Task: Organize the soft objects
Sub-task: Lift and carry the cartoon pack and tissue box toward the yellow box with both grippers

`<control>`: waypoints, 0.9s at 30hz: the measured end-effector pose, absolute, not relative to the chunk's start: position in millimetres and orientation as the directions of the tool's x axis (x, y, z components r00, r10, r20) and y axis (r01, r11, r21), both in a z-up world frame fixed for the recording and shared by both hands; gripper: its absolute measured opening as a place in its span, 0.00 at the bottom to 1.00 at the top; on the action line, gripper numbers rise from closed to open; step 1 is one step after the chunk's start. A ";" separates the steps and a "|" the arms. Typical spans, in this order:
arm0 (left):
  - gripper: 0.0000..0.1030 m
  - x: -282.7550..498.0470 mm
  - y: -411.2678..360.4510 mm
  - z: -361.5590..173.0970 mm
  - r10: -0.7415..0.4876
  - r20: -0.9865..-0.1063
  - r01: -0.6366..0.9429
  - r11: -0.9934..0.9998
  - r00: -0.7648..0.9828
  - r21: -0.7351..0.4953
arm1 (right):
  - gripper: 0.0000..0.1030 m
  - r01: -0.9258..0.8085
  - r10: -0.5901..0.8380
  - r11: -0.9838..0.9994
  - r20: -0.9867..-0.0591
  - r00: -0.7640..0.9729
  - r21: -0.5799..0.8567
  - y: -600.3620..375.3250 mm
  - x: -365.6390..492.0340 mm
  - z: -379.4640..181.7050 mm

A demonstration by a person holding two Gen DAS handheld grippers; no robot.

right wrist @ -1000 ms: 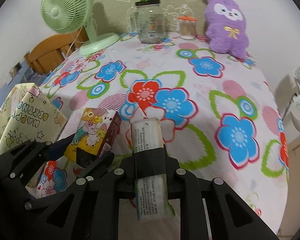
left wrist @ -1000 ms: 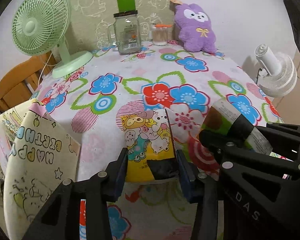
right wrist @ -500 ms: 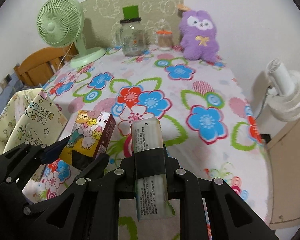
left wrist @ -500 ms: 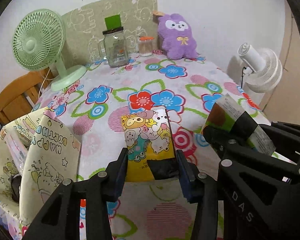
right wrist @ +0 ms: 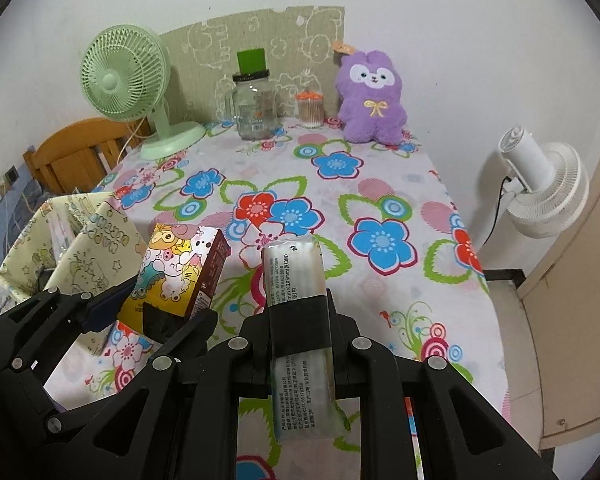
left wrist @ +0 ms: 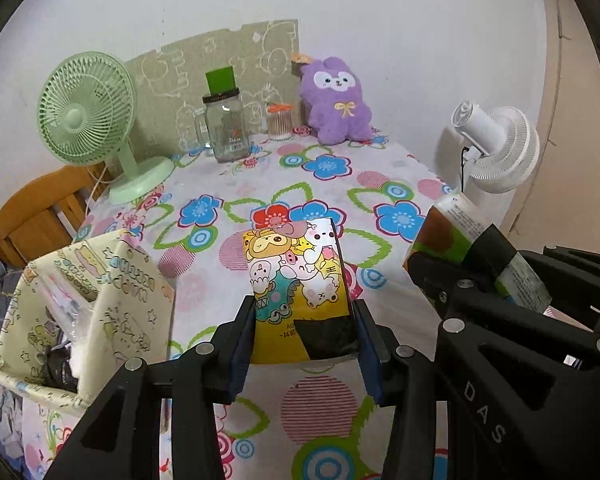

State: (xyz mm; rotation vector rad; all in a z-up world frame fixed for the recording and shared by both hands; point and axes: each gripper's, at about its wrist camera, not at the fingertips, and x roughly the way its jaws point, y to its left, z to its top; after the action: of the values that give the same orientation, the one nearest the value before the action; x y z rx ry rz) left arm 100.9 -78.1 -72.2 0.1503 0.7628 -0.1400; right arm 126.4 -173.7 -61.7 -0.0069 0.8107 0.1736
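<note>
Yellow cartoon pack point(left wrist: 300, 288): clamped between the left gripper point(left wrist: 305, 340) pads, raised above the floral tablecloth point(left wrist: 324, 184), near edge.
Tissue pack point(right wrist: 298, 312): clamped in the right gripper point(right wrist: 300, 322), jaws nearly together.
Fabric bin point(left wrist: 112, 304): near left, beside the table.
Purple plush point(right wrist: 372, 96): far right, against the wall.

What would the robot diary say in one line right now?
left gripper: shut on cartoon tissue box | right gripper: shut on tissue pack | both held above floral tablecloth | fabric bin: at table's left
</note>
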 end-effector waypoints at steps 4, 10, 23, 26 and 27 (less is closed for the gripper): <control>0.46 87.3 -74.6 -62.5 -0.076 -0.675 0.180 0.980 0.734 0.084 | 0.20 -0.147 0.145 0.987 -0.704 0.695 0.058 -172.1 112.4 -51.5; 0.46 69.6 -70.7 -48.4 -0.078 -0.646 0.186 0.977 0.759 0.101 | 0.20 -0.120 0.117 0.992 -0.678 0.725 0.043 -166.4 93.6 -35.9; 0.46 45.1 -46.2 -22.6 -0.077 -0.599 0.185 0.976 0.797 0.120 | 0.20 -0.114 0.106 0.993 -0.634 0.766 0.028 -142.5 67.6 -7.5; 0.46 44.0 -37.5 -19.0 -0.073 -0.591 0.181 0.975 0.803 0.126 | 0.20 -0.117 0.110 0.993 -0.628 0.771 0.030 -133.9 67.0 -3.5; 0.46 44.0 -33.3 -17.5 -0.071 -0.588 0.180 0.975 0.806 0.128 | 0.20 -0.119 0.111 0.992 -0.626 0.772 0.029 -130.6 66.6 -2.5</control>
State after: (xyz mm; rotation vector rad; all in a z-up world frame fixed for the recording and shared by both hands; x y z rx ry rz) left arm 44.0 -33.3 -17.5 0.1815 0.6204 -0.1349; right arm 66.6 -130.6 -2.5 -0.0122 0.6772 0.1244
